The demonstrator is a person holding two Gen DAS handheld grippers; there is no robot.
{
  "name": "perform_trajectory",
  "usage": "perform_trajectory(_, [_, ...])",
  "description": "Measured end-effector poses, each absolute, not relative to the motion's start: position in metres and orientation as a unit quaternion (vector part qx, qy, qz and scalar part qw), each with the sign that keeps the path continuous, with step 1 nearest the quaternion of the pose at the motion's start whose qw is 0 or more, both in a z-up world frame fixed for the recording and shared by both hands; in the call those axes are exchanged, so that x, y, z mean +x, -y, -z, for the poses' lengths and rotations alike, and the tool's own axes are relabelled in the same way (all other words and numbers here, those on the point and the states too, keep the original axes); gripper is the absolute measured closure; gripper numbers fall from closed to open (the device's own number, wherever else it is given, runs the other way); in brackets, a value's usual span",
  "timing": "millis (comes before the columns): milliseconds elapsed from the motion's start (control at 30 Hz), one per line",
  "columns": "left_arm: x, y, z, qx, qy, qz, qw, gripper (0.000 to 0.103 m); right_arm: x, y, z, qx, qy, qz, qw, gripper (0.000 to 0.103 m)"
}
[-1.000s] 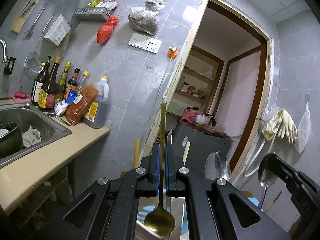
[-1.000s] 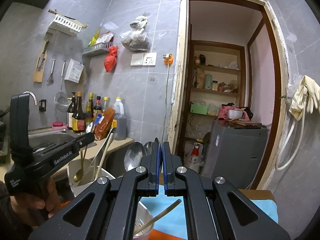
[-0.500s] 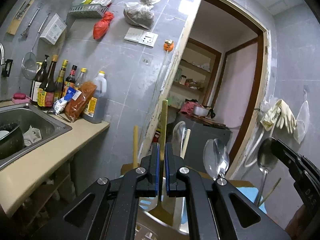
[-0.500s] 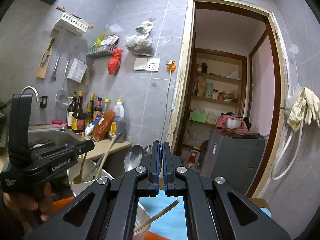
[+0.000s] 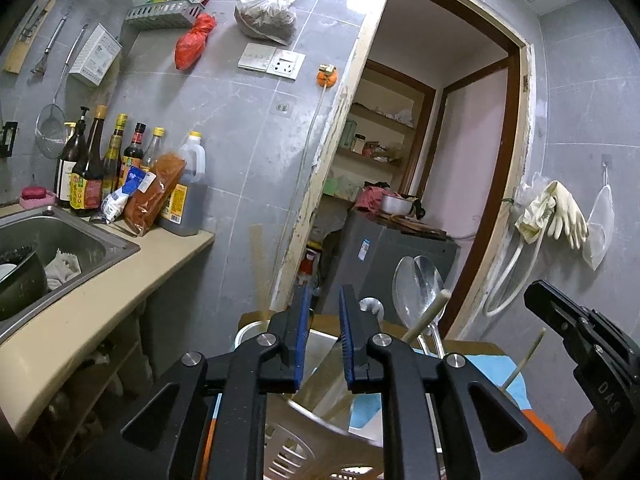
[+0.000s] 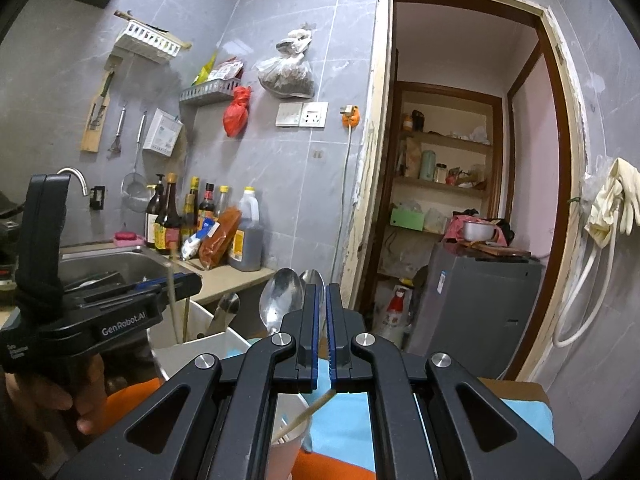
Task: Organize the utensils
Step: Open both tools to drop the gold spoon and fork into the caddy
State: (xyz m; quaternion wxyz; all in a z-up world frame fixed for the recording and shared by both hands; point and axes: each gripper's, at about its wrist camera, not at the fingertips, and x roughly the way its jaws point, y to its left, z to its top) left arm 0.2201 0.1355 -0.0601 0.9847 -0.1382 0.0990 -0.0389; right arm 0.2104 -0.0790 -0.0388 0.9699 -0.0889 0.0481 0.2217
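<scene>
left claw point(image 5: 323, 308): parted, gripping nothing, above white holder point(image 6: 188, 344) | right claw point(image 6: 322, 300): nearly closed, nothing gripped | steel spoons point(image 5: 418, 288) upright in holder

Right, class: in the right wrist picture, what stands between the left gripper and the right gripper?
Right wrist view: between left gripper and right gripper stand a white utensil holder and two upright steel spoons.

Occlusions and cut-offs, both wrist views.
Holder point(image 5: 316, 446) below left tool point(image 5: 323, 334): motion-blurred, contents unreadable, cut by bottom edge. Steel spoons point(image 5: 418, 294): handles hidden behind tool body. Cup point(image 6: 290, 438) under right tool point(image 6: 322, 334): mostly hidden; chopstick point(image 6: 308, 414) base unseen. Sink point(image 5: 60, 236) cut by left edge; bottle labels point(image 5: 82, 194) too small to read.
</scene>
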Motion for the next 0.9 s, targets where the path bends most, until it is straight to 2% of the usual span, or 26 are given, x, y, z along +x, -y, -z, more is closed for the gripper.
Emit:
perform_trajectory(133, [0.219, -0.134, 0.059, -0.138, -0.101, 0.042, 0.984, 0.085, 0.209, 0.084, 0.038, -0.081, -0.053, -0.218, 0.971, 0.097])
perform_trajectory(267, [0.217, -0.133, 0.055, -0.139, -0.106, 0.037, 0.984, 0.083, 0.209, 0.094, 0.035, -0.065, -0.059, -0.212, 0.973, 0.084])
perform_trajectory(433, [0.209, -0.127, 0.041, -0.131, -0.111, 0.025, 0.985, 0.072, 0.208, 0.107, 0.026, -0.046, -0.067, -0.207, 0.975, 0.081])
perform_trajectory(500, [0.206, -0.125, 0.035, -0.128, -0.111, 0.02, 0.985, 0.066, 0.206, 0.114, 0.023, -0.036, -0.07, -0.204, 0.976, 0.074])
perform_trajectory(533, [0.205, -0.123, 0.031, -0.124, -0.113, 0.02, 0.986, 0.058, 0.205, 0.118, 0.02, -0.03, -0.071, -0.203, 0.976, 0.071])
perform_trajectory(567, [0.203, -0.121, 0.028, -0.119, -0.113, 0.018, 0.986, 0.055, 0.205, 0.121, 0.019, -0.026, -0.072, -0.202, 0.976, 0.066])
perform_trajectory(733, [0.197, -0.099, 0.011, -0.088, -0.12, 0.017, 0.989, 0.047, 0.201, 0.139, 0.003, -0.003, -0.069, -0.197, 0.978, 0.048])
perform_trajectory(800, [0.193, -0.088, 0.002, -0.081, -0.119, 0.022, 0.989, 0.04, 0.198, 0.148, -0.005, 0.008, -0.066, -0.193, 0.979, 0.04])
perform_trajectory(867, [0.189, -0.079, -0.008, -0.074, -0.113, 0.026, 0.99, 0.026, 0.195, 0.158, -0.012, 0.019, -0.063, -0.19, 0.98, 0.03])
perform_trajectory(900, [0.187, -0.073, -0.013, -0.069, -0.11, 0.028, 0.991, 0.025, 0.194, 0.163, -0.016, 0.025, -0.061, -0.188, 0.98, 0.025])
